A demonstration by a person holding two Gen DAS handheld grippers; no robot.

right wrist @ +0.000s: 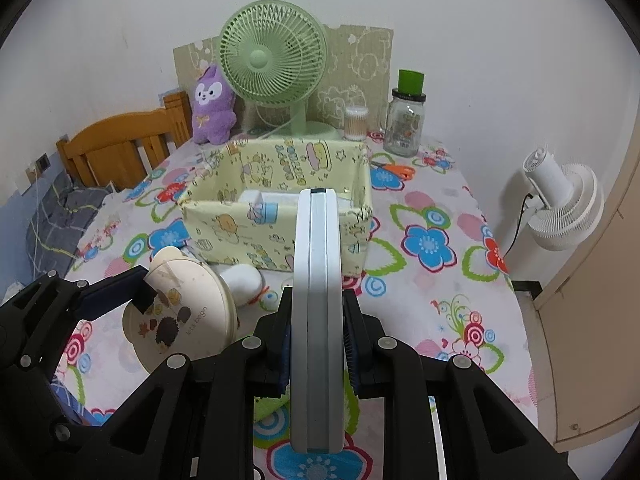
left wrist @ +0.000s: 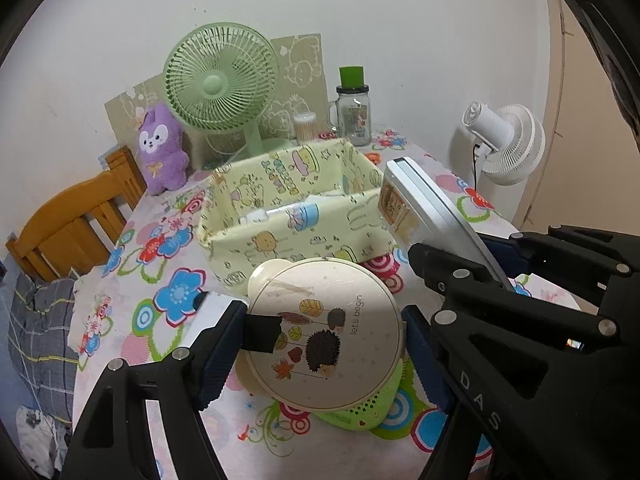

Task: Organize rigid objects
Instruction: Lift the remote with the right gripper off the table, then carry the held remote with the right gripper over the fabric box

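Hidden parts: silver case (right wrist: 317,320) is showing only its narrow edge in the right wrist view, so its face is staying out of sight there; its near end is running off behind the fingers.
Box contents: yellow box (left wrist: 288,208) is holding white items that are hard to make out behind its near wall.
Green tray: green tray (left wrist: 360,404) is lying on the cloth, mostly covered by the round lid.
White lump: a soft white thing (right wrist: 242,280) is lying near the box's near wall; what it is cannot be told.
Left gripper: left gripper (left wrist: 324,340) is standing wide, its blue pads pressing on both sides of the round lid (left wrist: 326,332), which is hanging tilted between them, above the tray.
Right gripper: right gripper (right wrist: 316,346) is standing nearly closed, clamping the case by its flat sides; the case is sticking out far past the fingertips toward the box.
Lid and case: lid is sitting left of the case, near but apart.
Box place: box is sitting mid-table on the flowered cloth (right wrist: 432,280), just beyond both held things.
Far edge: green fan (right wrist: 272,64), purple plush (right wrist: 212,108), swab tub (right wrist: 355,122) and jar (right wrist: 404,120) are lining the wall.
Scissors: orange scissors (right wrist: 394,170) are lying right of the box, near the jar.
Right side: white fan (right wrist: 564,208) is standing off the table's right edge.
Left side: wooden chair (right wrist: 120,148) is partly cut off behind the table.
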